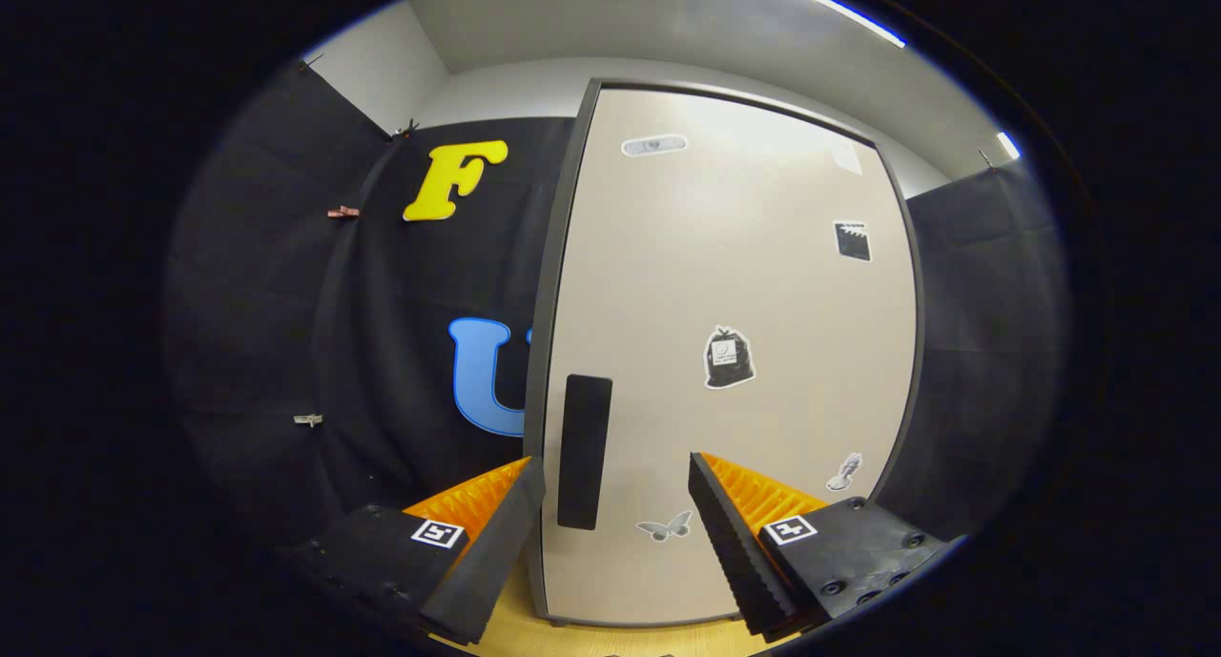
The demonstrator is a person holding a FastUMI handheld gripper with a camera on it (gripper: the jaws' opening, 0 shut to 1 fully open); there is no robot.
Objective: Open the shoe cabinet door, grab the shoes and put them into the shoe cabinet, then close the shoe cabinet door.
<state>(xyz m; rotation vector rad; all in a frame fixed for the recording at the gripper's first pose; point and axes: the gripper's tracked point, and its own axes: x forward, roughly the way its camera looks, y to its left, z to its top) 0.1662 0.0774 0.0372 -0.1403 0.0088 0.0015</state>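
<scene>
Looking along the hand-held gripper (pixel 617 476), we see its two fingers (pixel 498 533) spread wide apart, released, with nothing between them and nothing pressed by either one. We cannot tell whether the tips touch anything; they seem to stand just short of the cabinet.

Just ahead of the fingers stands the shoe cabinet, its door (pixel 725 285) shut and facing us. The door is pale with a dark frame around it. A dark upright handle (pixel 583 450) sits near the door's left side, low down, and it falls in the gap between the fingers, nearer the left one. The left fingertip overlaps the door's left side in our view, while the right fingertip lies over the door's lower face.

Several stickers mark the door: a dark bag-shaped one (pixel 728 358) near the middle, a small dark square (pixel 852 240) toward the upper right, a pale oval (pixel 654 145) near the top, a butterfly (pixel 664 526) between the fingers low down, and a small grey one (pixel 845 471) just above the right finger. What they picture in detail is too small for us to make out.

Under the cabinet we see a strip of light wooden floor (pixel 520 605), mostly hidden by the fingers. Black cloth (pixel 382 333) hangs to the left of the cabinet and again to its right. Above it are a grey wall and a ceiling with a light strip (pixel 830 4).
</scene>
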